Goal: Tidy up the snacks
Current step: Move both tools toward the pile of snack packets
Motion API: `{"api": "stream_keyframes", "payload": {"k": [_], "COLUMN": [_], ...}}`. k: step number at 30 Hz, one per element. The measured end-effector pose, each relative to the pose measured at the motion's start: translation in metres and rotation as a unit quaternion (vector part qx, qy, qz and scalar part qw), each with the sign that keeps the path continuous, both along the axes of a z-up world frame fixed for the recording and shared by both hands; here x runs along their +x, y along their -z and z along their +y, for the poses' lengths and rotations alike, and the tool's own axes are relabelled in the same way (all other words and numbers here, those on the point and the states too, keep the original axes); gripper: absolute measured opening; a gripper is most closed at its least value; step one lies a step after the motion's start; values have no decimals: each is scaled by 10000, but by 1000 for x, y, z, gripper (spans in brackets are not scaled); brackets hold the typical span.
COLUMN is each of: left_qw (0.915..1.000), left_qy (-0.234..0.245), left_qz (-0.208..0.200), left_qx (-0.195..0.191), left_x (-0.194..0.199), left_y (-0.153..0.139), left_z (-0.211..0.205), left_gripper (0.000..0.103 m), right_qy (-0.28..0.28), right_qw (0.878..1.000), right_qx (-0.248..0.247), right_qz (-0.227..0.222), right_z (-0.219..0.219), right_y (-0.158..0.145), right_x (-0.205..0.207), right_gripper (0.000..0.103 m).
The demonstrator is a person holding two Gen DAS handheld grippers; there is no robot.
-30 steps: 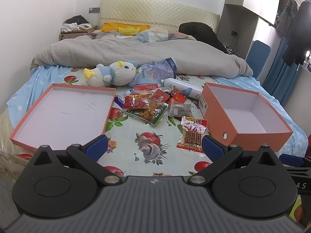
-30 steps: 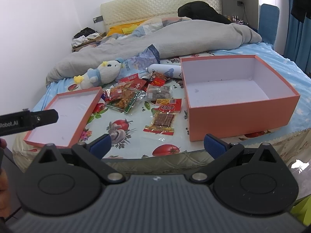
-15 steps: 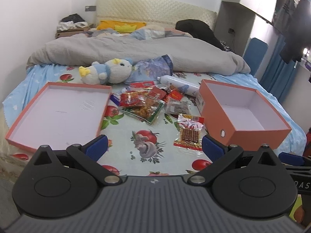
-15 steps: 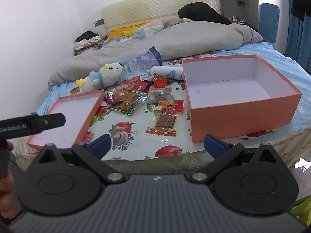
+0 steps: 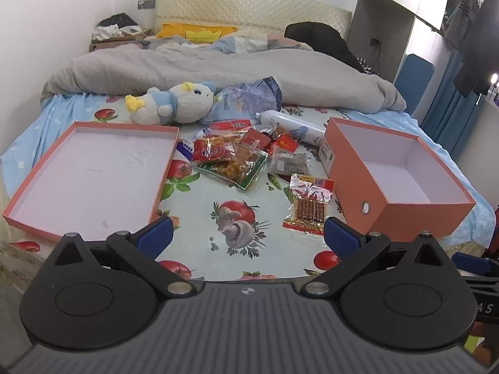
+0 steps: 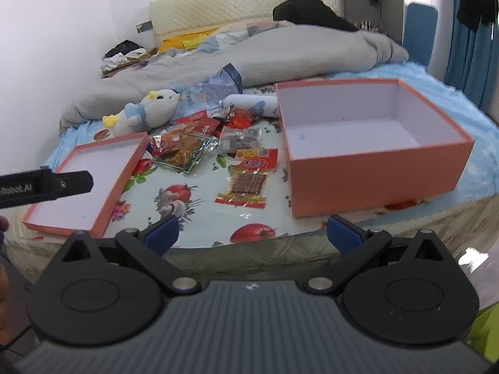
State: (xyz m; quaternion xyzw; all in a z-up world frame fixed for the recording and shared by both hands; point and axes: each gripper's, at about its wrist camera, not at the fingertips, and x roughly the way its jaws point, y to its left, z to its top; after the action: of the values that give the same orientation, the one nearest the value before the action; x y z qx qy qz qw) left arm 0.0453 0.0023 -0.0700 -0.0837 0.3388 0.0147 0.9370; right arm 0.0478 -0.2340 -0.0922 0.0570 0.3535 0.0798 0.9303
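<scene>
Several snack packets lie in a pile on the bed's fruit-print cloth. The nearest is a clear packet of brown sticks [image 5: 308, 207], also in the right wrist view [image 6: 246, 185]. Behind it lie a packet of orange snacks [image 5: 238, 165] and small red packets [image 5: 285, 143]. An open orange box [image 5: 396, 180] stands to the right [image 6: 368, 143]. Its flat orange lid [image 5: 90, 174] lies to the left [image 6: 90, 180]. My left gripper [image 5: 248, 238] is open and empty over the near bed edge. My right gripper [image 6: 252, 235] is open and empty, short of the bed edge.
A plush duck [image 5: 170, 104], a blue foil bag [image 5: 249, 98] and a white bottle [image 5: 290, 126] lie behind the snacks. A grey duvet [image 5: 218, 71] covers the far bed. The left gripper's body [image 6: 43, 185] shows at the right view's left edge.
Both grippers have moved a little closer to the bed, and the right view has tipped down. Nothing on the bed has moved. Both stay open.
</scene>
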Motion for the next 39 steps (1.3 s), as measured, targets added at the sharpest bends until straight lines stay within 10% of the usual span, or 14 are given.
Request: {"api": "stream_keyframes", "payload": {"k": [39], "left_qw": [9966], "left_qy": [20], "left_qz": [823], "left_qx": [80], "left_x": [144], "left_y": [83], "left_z": [44], "left_gripper": [103], "right_qy": [-667], "right_qw": [9968], "right_qx": [-89], "right_qz": [424], "right_z": [55], "right_y": [75], "right_x": [77], "right_gripper": [85]}}
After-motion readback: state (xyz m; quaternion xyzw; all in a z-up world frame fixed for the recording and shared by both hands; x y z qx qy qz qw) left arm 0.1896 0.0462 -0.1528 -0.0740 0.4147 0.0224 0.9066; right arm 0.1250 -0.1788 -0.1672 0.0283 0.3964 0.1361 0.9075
